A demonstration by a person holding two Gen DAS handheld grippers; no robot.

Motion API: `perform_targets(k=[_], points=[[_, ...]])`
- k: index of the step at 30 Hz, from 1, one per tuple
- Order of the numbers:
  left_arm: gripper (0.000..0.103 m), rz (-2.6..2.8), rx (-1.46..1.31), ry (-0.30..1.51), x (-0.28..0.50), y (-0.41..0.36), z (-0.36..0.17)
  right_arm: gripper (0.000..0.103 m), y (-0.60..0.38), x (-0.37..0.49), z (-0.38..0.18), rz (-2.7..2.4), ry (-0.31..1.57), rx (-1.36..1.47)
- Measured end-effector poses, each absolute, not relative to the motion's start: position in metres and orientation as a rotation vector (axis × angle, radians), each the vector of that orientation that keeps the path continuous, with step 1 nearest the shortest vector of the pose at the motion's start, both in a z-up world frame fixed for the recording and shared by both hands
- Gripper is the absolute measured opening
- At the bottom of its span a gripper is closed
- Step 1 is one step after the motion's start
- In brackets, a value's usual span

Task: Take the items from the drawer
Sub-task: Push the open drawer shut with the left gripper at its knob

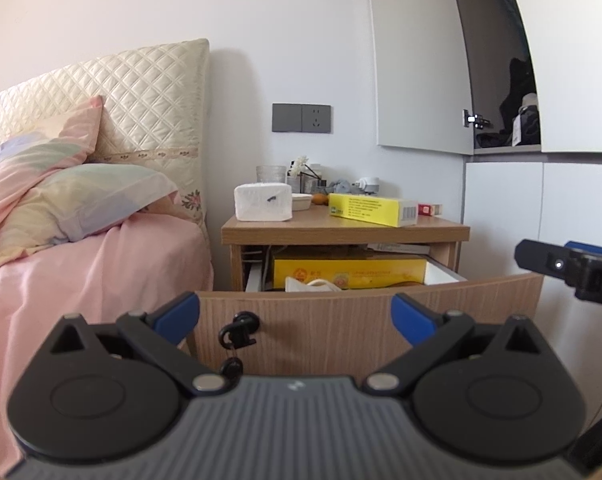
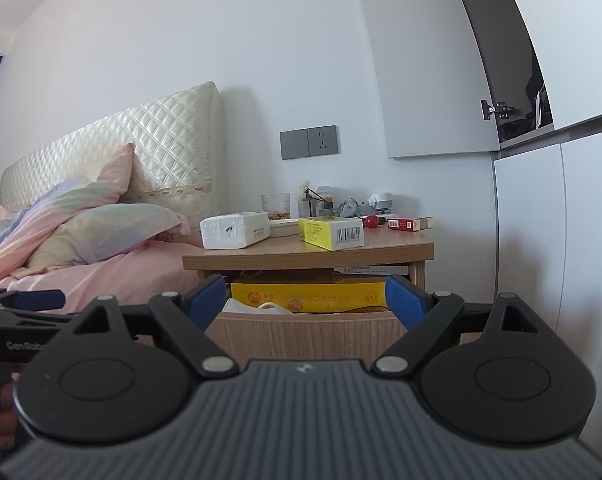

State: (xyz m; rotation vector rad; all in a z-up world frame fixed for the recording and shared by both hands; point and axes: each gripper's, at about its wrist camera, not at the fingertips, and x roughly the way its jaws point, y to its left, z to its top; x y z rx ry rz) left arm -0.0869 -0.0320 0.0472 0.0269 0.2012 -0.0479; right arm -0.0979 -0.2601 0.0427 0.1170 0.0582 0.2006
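- Facing the pulled-out drawer (image 1: pixel 365 312) from the left wrist view: left gripper (image 1: pixel 295 316), jaws wide apart, holding and touching nothing; yellow box (image 1: pixel 349 270) and a white item (image 1: pixel 313 285) lie inside the drawer.
- Right wrist view: right gripper (image 2: pixel 305 300), jaws wide apart, empty, before the same drawer (image 2: pixel 305 332); yellow box (image 2: pixel 307 294) inside, below the nightstand top (image 2: pixel 309 258).

1. Setting: a home bedroom. A bed (image 1: pixel 81 264) in pink sheets is standing against a quilted cream headboard (image 1: pixel 149 92), with pastel pillows (image 1: pixel 81 196) lying on it.
2. A wooden nightstand (image 1: pixel 341 230) is sitting beside the bed, carrying a tissue pack (image 1: pixel 263 202), a glass (image 1: pixel 271 173) and small boxes; its drawer (image 1: pixel 365 312) is hanging open.
3. White wardrobe doors (image 1: pixel 421 60) are filling the right wall; a grey wall socket (image 1: pixel 301 118) is showing above the nightstand.
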Motion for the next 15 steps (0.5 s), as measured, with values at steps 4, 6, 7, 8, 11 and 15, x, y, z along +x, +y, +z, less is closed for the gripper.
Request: perform_targets(k=[4, 6, 7, 8, 11, 15], points=[[0.103, -0.035, 0.038, 0.203, -0.086, -0.03, 0.042, 0.089, -0.259, -0.097, 0.039, 0.199, 0.055, 0.11], [0.103, -0.033, 0.04, 0.207, -0.084, -0.028, 0.04, 0.089, -0.259, -0.095, 0.038, 0.193, 0.057, 0.11], [0.103, -0.032, 0.041, 0.209, -0.083, -0.027, 0.038, 0.089, -0.259, -0.094, 0.037, 0.191, 0.059, 0.11], [0.103, -0.031, 0.042, 0.211, -0.082, -0.025, 0.037, 0.089, -0.259, -0.093, 0.035, 0.188, 0.061, 0.11], [0.103, -0.034, 0.041, 0.215, -0.08, -0.023, 0.034, 0.089, -0.259, -0.088, 0.03, 0.178, 0.069, 0.108], [0.103, -0.031, 0.043, 0.225, -0.076, -0.02, 0.027, 0.089, -0.258, -0.083, 0.023, 0.167, 0.078, 0.105]])
